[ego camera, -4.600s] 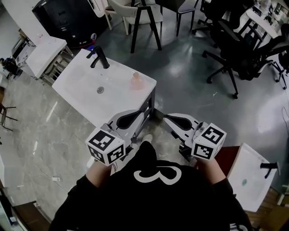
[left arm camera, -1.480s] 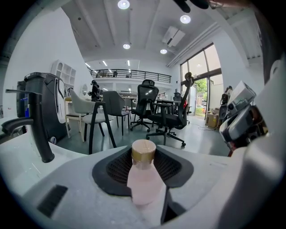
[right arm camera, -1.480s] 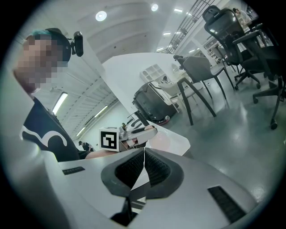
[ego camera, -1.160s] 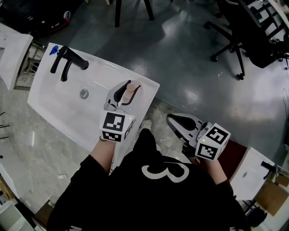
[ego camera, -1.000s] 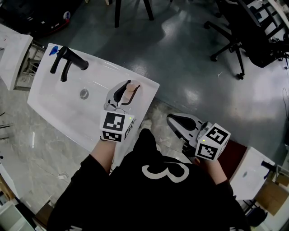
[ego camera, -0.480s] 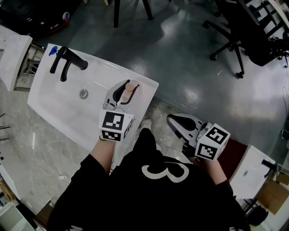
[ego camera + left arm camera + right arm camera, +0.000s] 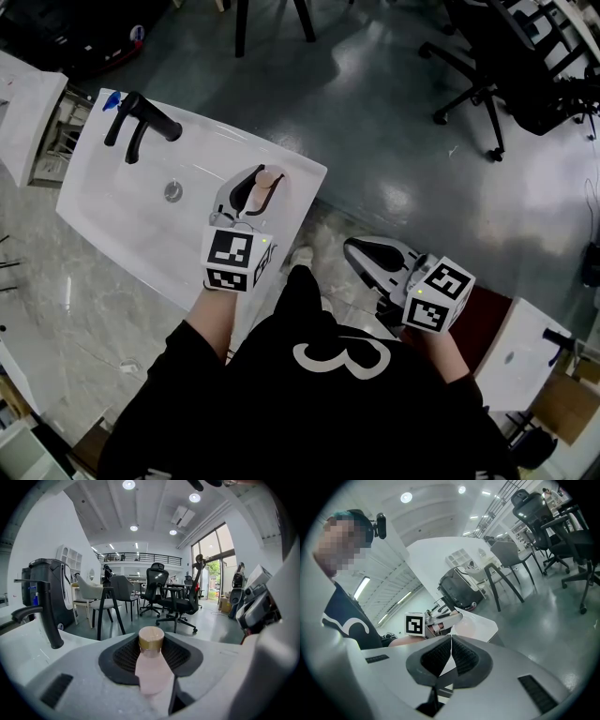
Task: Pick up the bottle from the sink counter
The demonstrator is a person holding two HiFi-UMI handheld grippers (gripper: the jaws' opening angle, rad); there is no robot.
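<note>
A pale pink bottle (image 7: pixel 269 179) with a tan cap (image 7: pixel 151 638) stands at the near right corner of the white sink counter (image 7: pixel 131 220). My left gripper (image 7: pixel 266 175) reaches over that corner with a jaw on each side of the bottle. In the left gripper view the bottle's body (image 7: pixel 152 667) fills the gap between the pads, which press against it. My right gripper (image 7: pixel 360 249) hangs over the floor to the right of the counter, jaws shut with nothing between them (image 7: pixel 451 639).
A black faucet (image 7: pixel 141 123) and a drain (image 7: pixel 172 192) sit further left on the counter. Office chairs (image 7: pixel 511 66) stand on the grey floor beyond. A second white basin (image 7: pixel 525 361) lies at the lower right. The person's dark shirt fills the bottom of the head view.
Since the earliest frame my left gripper has gone from beside the body out to the bottle. Over the last second it and the bottle barely shifted; the right gripper stayed put.
</note>
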